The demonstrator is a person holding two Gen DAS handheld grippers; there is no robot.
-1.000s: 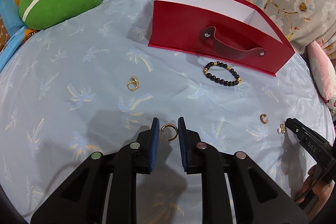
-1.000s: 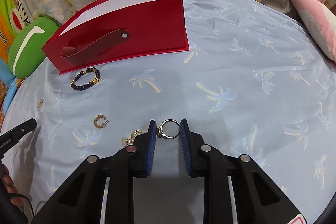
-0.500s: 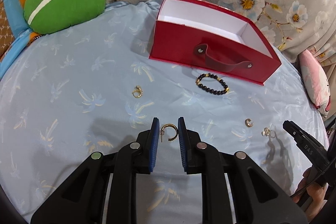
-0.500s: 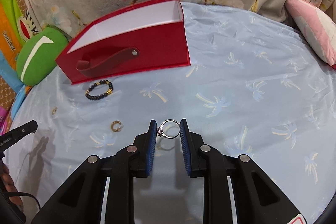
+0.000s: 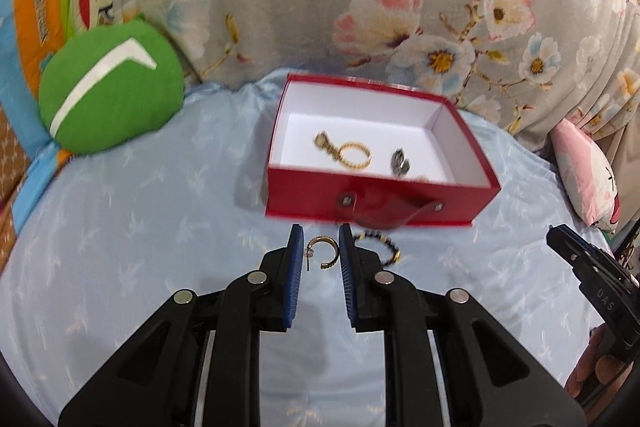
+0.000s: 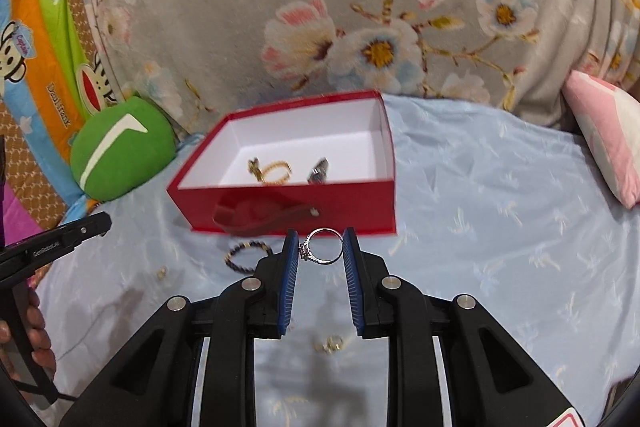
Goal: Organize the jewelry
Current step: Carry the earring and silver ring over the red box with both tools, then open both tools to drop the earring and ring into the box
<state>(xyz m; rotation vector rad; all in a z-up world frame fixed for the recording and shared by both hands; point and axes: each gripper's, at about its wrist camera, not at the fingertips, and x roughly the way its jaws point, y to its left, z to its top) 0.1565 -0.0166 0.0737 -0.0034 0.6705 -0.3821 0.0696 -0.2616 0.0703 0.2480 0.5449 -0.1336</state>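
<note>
Gold hoop earring point(image 5: 323, 253) is pinched by left fingers point(image 5: 295, 259); silver ring point(image 6: 323, 246), by right fingers point(image 6: 349, 259).

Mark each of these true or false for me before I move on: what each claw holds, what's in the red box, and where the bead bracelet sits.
1. The left claw grips a gold hoop earring. True.
2. The right claw is empty. False: it is shut on a silver ring.
3. The red box is open and already holds jewelry, including a gold ring. True.
4. The dark bead bracelet lies inside the box. False: it lies on the blue sheet, in front of the box.
5. The green cushion sits right of the box. False: it sits to the left.
</note>
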